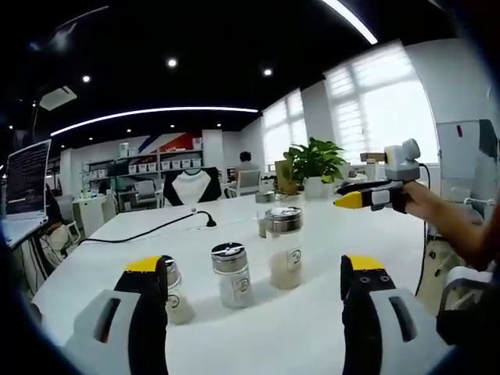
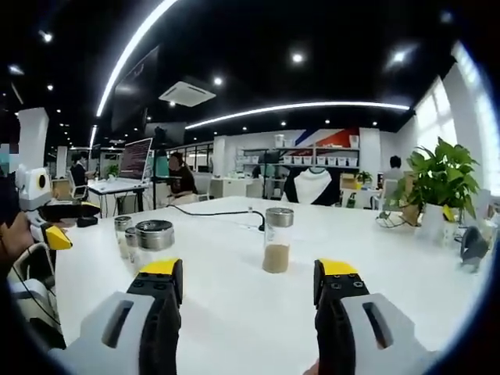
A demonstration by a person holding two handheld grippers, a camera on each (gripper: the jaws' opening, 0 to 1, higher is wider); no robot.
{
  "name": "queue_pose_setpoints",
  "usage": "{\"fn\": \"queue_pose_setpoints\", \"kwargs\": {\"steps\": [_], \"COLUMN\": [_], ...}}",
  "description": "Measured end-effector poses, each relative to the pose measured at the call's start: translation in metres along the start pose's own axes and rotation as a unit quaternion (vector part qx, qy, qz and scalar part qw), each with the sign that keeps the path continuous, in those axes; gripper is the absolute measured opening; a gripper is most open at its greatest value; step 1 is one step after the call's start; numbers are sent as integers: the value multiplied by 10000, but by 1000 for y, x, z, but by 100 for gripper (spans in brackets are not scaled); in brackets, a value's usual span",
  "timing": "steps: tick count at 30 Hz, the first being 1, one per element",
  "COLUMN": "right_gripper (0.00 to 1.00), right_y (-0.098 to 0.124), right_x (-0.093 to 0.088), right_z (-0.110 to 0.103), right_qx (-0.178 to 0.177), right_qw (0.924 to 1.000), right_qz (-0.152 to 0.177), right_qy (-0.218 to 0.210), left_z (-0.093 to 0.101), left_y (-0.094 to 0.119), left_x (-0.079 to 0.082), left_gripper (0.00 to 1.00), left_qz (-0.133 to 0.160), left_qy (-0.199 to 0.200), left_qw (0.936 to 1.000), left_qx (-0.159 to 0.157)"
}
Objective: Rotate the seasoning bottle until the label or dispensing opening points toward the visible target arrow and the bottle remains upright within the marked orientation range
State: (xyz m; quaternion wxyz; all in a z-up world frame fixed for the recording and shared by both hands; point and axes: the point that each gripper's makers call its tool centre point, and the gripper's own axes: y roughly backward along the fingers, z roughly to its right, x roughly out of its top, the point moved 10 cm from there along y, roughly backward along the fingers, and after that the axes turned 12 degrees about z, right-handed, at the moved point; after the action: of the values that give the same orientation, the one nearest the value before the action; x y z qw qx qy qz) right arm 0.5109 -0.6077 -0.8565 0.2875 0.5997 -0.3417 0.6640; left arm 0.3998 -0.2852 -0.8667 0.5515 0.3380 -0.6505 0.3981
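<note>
White tabletop [image 1: 312, 328], four glass shakers, two grippers.
We log three shakers in a row ahead of the left gripper [image 1: 254, 269]: a small one [image 1: 175, 291] just behind its left jaw, a middle one [image 1: 232, 274], a tall bottle [image 1: 283, 246]; a fourth [image 2: 277, 239] stands upright ahead of the right gripper [image 2: 248, 273]. Both pairs of jaws gape wide, holding nothing. A plant [image 1: 315, 166] sits at the far edge.
</note>
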Motion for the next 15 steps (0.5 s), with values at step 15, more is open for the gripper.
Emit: {"fn": "queue_pose_setpoints", "kwargs": {"steps": [15], "right_gripper": [67], "right_y": [-37], "right_x": [6], "right_z": [18], "right_qx": [108], "right_qw": [9999], "right_qz": [86], "right_qy": [-81], "left_z": [-4], "left_y": [-10], "left_x": [5], "left_gripper": [99], "left_qz": [341], "left_qy": [194], "left_qw": [9992], "left_qx": [-48]}}
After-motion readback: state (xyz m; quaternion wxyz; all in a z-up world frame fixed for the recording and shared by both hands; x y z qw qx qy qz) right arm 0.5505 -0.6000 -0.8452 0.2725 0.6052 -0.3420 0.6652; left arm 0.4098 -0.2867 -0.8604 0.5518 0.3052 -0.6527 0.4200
